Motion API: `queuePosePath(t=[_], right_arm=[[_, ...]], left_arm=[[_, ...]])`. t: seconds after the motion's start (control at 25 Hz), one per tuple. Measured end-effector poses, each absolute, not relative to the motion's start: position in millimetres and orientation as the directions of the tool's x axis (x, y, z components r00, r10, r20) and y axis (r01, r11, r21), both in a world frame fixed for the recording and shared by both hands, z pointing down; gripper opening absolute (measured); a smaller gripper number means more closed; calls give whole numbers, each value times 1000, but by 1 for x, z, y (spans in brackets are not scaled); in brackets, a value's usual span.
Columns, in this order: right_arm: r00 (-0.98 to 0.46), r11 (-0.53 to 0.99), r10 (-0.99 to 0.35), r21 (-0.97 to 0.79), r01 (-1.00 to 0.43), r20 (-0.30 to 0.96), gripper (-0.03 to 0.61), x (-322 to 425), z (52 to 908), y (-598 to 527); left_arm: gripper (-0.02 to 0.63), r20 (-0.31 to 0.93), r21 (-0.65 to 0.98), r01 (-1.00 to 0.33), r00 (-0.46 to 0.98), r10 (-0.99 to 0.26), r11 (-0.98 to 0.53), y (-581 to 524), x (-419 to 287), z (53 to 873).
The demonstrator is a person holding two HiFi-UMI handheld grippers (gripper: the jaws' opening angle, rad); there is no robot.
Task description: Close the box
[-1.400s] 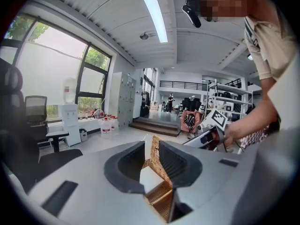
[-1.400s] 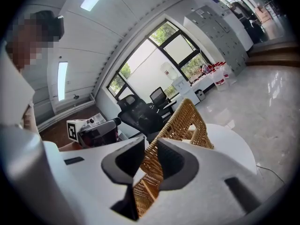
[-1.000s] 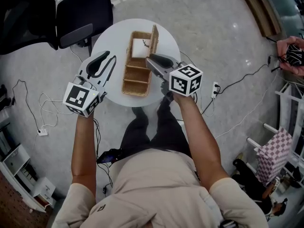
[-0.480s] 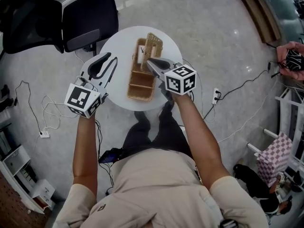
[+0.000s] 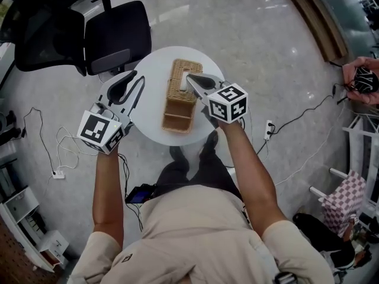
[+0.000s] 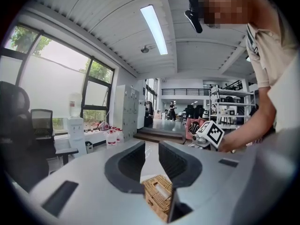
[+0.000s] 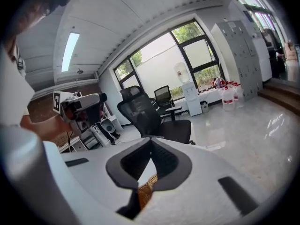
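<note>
The wicker box [image 5: 179, 99] lies on the round white table [image 5: 149, 67] with its lid down flat over the far part. My right gripper [image 5: 185, 78] hovers over the box's far right edge; its jaws have just been closing and now meet with nothing between them. In the right gripper view the shut tips [image 7: 150, 143] show a strip of wicker [image 7: 146, 190] below them. My left gripper [image 5: 137, 76] stands open over the table left of the box, apart from it. The left gripper view shows the jaws [image 6: 151, 159] parted, with the box [image 6: 157, 197] beneath.
Two black office chairs [image 5: 115, 34] stand just beyond the table. Cables [image 5: 50, 147] trail on the floor at left, a power strip [image 5: 268, 123] at right. The person's legs are below the table's near edge.
The lid has swung from upright down onto the box. The right gripper let go of it and shut empty. Both grippers have risen slightly.
</note>
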State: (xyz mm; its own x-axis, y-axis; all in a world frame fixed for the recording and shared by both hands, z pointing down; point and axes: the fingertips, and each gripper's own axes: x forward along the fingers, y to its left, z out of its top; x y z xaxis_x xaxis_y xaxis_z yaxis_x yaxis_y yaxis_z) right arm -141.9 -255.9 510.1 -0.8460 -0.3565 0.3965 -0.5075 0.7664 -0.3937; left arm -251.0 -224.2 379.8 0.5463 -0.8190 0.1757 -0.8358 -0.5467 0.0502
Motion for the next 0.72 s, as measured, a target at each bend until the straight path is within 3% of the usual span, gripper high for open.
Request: queuePosePath(t=[0.28, 0.72], right_arm=[[-820, 824, -471, -169, -540, 324, -5, -122, 414, -269], [-784, 802, -596, 176, -571, 171, -6, -88, 246, -248]], left_arm=[[80, 130, 18, -830, 555, -822, -557, -219, -241, 317], [20, -40, -74, -824, 565, -824, -561, -188, -222, 218]])
